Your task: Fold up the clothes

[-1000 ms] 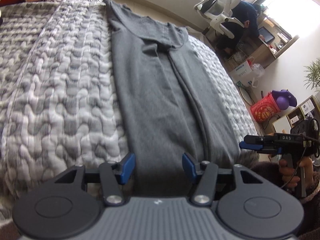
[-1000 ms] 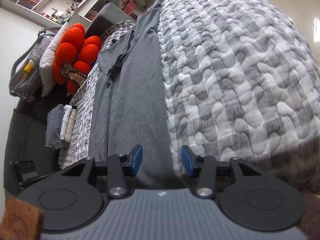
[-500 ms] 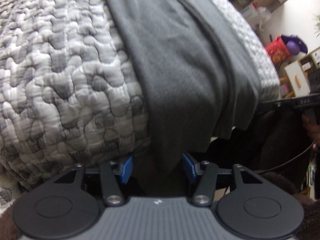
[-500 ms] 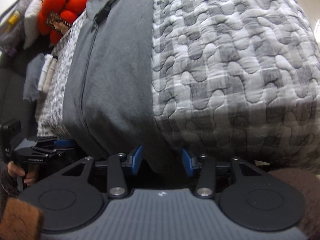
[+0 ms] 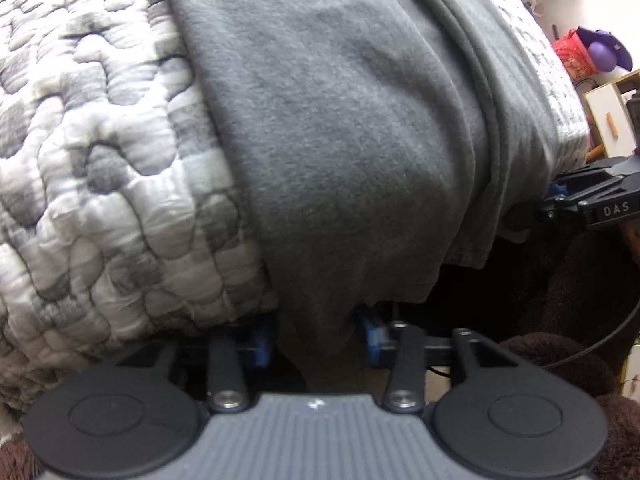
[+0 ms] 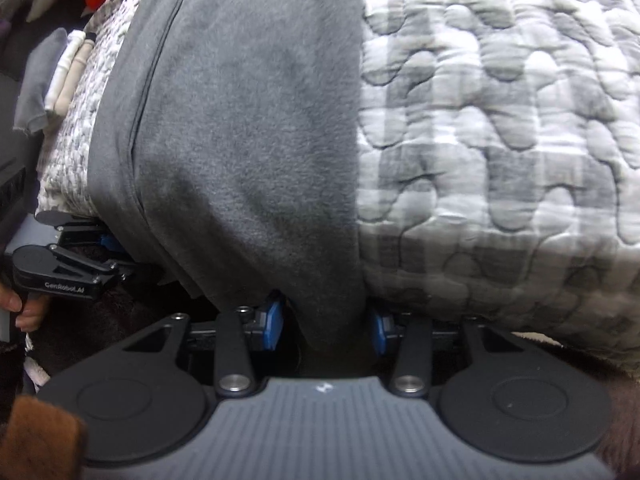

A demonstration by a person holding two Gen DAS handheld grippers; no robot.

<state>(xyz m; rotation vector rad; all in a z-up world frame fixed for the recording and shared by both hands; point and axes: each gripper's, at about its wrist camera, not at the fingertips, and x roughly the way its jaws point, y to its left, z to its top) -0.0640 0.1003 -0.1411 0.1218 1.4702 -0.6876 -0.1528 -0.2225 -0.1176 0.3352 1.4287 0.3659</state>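
Left wrist view: my left gripper (image 5: 318,338) sits low at the edge of the bed, its blue fingers (image 5: 262,340) spread apart with the hanging hem of the grey shirt (image 5: 340,120) dropping between them, not pinched. The shirt lies lengthwise on the quilted bedspread (image 5: 92,152) and drapes over its edge. My right gripper (image 5: 596,204) shows at the right edge, against the shirt's far hem corner.

Right wrist view: my right gripper (image 6: 328,326) is also spread, blue pads (image 6: 274,324) on either side of the shirt's (image 6: 256,128) hanging corner without closing on it. The bedspread (image 6: 500,140) fills the right side. My left gripper (image 6: 76,268) is at the left edge, under the shirt's other corner. Folded clothes (image 6: 48,80) lie beyond the bed's left edge.
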